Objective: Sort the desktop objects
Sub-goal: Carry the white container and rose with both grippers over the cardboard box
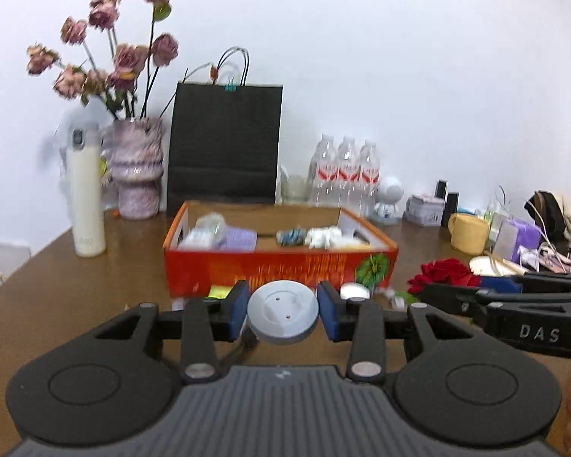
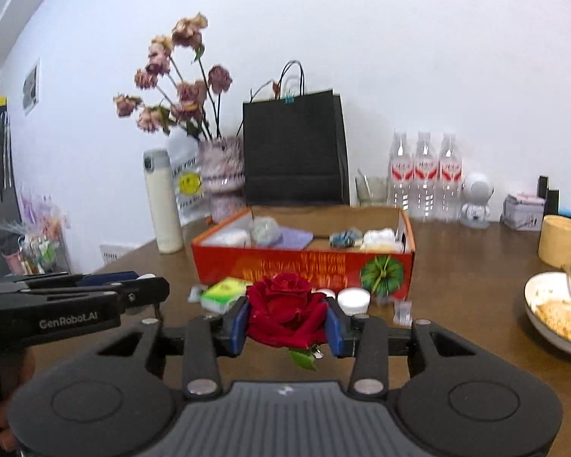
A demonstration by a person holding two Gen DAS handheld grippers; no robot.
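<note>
My left gripper [image 1: 282,314] is shut on a round grey disc [image 1: 282,317] and holds it in front of the open orange box [image 1: 278,268]. My right gripper [image 2: 287,320] is shut on a red rose [image 2: 285,310], also in front of the orange box [image 2: 304,266]. The rose [image 1: 443,272] and the right gripper [image 1: 434,292] show at the right of the left wrist view. The box holds several small items. A green packet [image 2: 224,291] and white round lids [image 2: 356,301] lie on the table before the box.
Behind the box stand a black paper bag [image 1: 224,144], a vase of dried roses [image 1: 137,167], a white flask [image 1: 84,194] and three water bottles [image 1: 346,175]. A yellow cup [image 2: 559,242] and a bowl with food [image 2: 559,314] are at the right.
</note>
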